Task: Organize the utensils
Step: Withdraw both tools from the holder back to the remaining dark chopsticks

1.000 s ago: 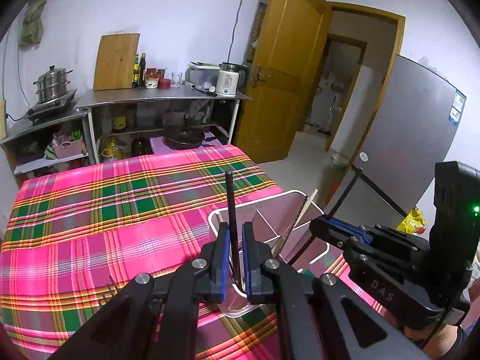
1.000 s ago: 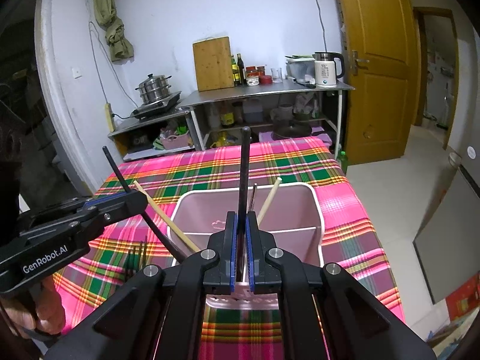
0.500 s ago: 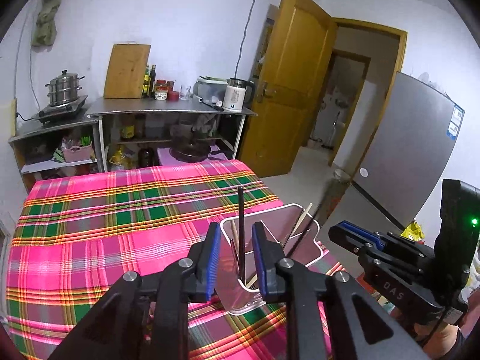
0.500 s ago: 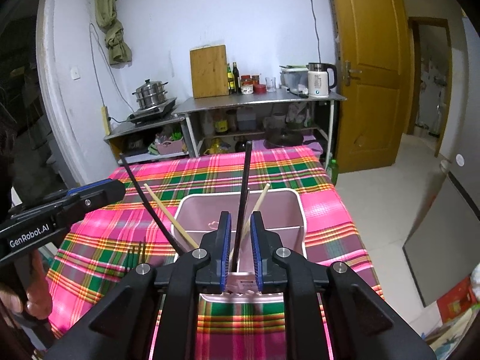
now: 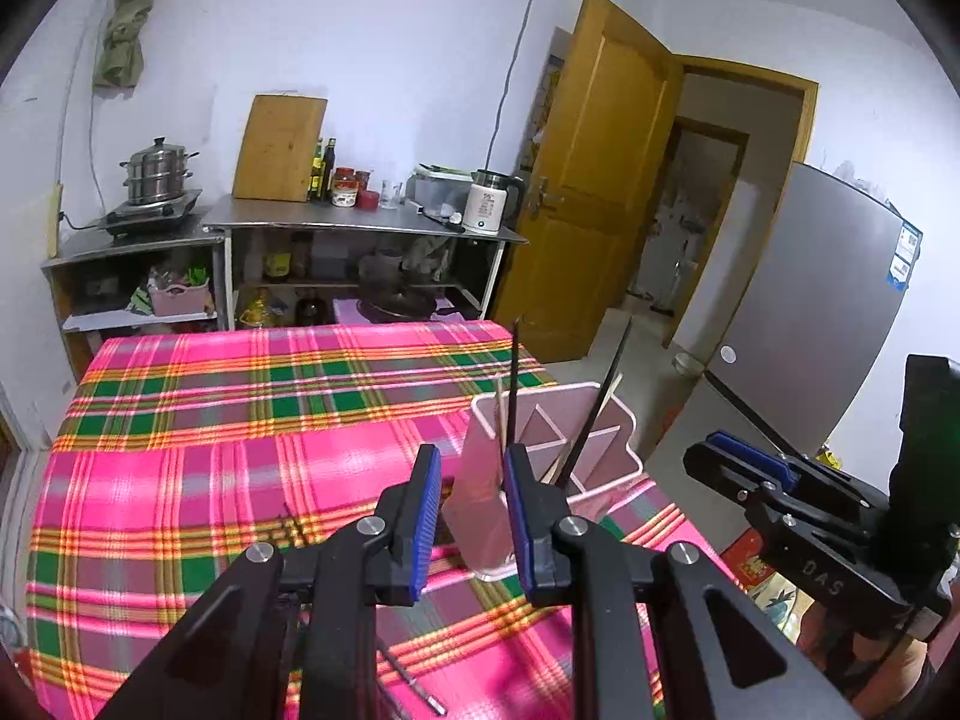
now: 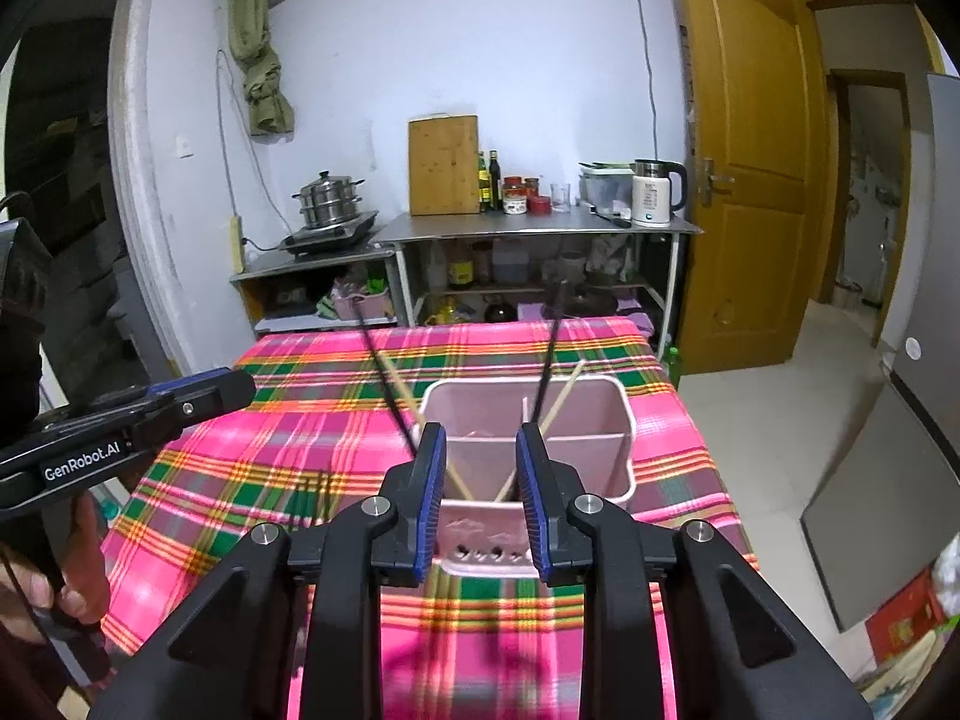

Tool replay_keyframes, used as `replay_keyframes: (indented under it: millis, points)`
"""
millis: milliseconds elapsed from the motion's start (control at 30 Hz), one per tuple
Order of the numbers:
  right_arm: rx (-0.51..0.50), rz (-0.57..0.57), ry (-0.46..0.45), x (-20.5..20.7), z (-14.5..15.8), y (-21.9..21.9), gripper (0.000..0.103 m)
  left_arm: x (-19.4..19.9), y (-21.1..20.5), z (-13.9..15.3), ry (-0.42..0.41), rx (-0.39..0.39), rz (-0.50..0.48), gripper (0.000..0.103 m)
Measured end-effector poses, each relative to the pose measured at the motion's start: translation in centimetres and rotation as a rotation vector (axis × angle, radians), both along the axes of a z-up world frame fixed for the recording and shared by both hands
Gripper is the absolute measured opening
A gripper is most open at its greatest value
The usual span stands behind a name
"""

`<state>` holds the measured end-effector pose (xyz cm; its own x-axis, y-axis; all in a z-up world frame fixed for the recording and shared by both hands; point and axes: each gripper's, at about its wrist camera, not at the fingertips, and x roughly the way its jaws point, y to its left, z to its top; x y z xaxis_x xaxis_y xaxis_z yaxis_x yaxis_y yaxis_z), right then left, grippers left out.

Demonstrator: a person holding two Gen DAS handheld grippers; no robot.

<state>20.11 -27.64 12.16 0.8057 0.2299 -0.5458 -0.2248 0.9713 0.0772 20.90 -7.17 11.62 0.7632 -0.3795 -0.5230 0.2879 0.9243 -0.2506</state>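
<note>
In the left wrist view, the left black two-finger gripper with blue pads [image 5: 471,516] is seen with its jaws spread apart and nothing held between them. Just beyond the fingertips, a pale pink plastic utensil caddy with inner dividers [image 5: 624,420] is set near the right edge of a table covered by a pink, green and yellow plaid cloth [image 5: 240,420]. A thin black chopstick [image 5: 514,378] is stood almost upright in the caddy's near compartment beside a light wooden chopstick [image 5: 499,414]; a second black chopstick [image 5: 600,414] is leaned rightward in a compartment further right. A slim metal utensil [image 5: 414,684] is laid on the cloth under the gripper, partly hidden. The right black gripper [image 5: 738,468] is seen at the right, off the table's edge.

In the right wrist view, the right gripper [image 6: 482,498] is held with its jaws apart and empty, close before the caddy [image 6: 618,420], whose front wall is pierced by small holes. One black chopstick [image 6: 551,348] is tilted slightly in the middle and another [image 6: 384,378] is leaned to the left, with wooden chopsticks [image 6: 564,390] crossed between them. A dark fork [image 6: 312,495] is laid on the cloth [image 6: 672,456] left of the caddy. The left gripper [image 6: 204,393] is seen at the left, over the table's left edge; from this side its jaw state cannot be told.
</note>
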Motion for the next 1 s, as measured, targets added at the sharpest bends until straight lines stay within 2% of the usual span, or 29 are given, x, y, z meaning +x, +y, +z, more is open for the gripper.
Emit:
replay_keyframes:
  millis: [533,1000]
  points:
    - [0.009,0.101,0.093,-3.5,-4.1,3.4,0.025,-4.9,3.7,-5.5,0.09,0.033,0.058,0.021]
    - [0.008,0.182,0.17,-3.2,-7.5,5.9,0.025,-3.8,6.5,-10.9,0.23,0.001,0.126,0.021]
